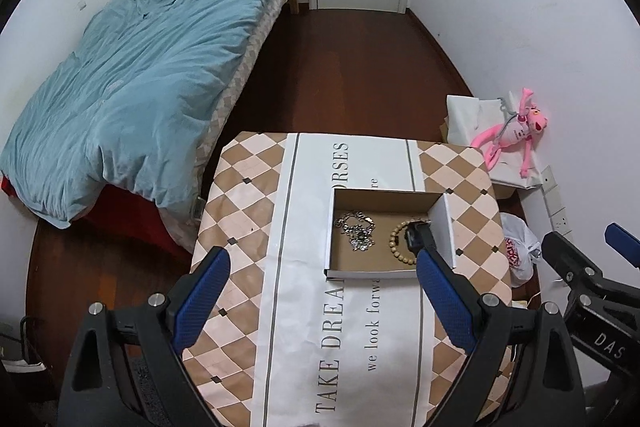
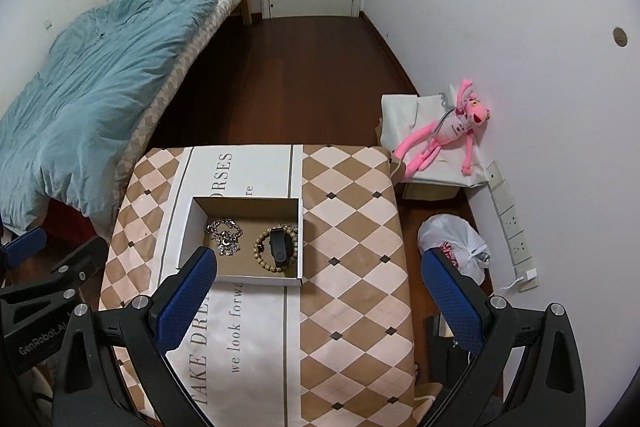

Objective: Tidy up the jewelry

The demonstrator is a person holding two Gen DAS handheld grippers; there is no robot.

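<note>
Box (image 2: 188, 227) sits on the table (image 2: 352, 227), open top, white outside, brown inside. Three items in it: silver chain (image 2: 224, 235) on its left half, bead bracelet (image 2: 272, 247) on its right half, black clip-like thing (image 2: 279, 247) lying across the bracelet ring. Chain and bracelet are near each other but apart.

Left gripper (image 1: 320, 291): fingers spread wide, nothing between them. Hovers over the near part of the table, short of the box. In the left wrist view its right finger (image 1: 444, 295) overlaps the box's near right corner and hides part of the bracelet; can't tell if it touches.

Right gripper (image 2: 320, 295): fingers also spread wide, holding nothing. Left finger (image 2: 188, 291) overlaps the box's near left corner in the right wrist view; right finger (image 2: 452, 299) is past the table's right edge, over the floor. Box lies ahead and left of its centre line.

Table has a checked cloth (image 2: 360, 187) with a white printed runner (image 2: 256, 327) under the box.
</note>
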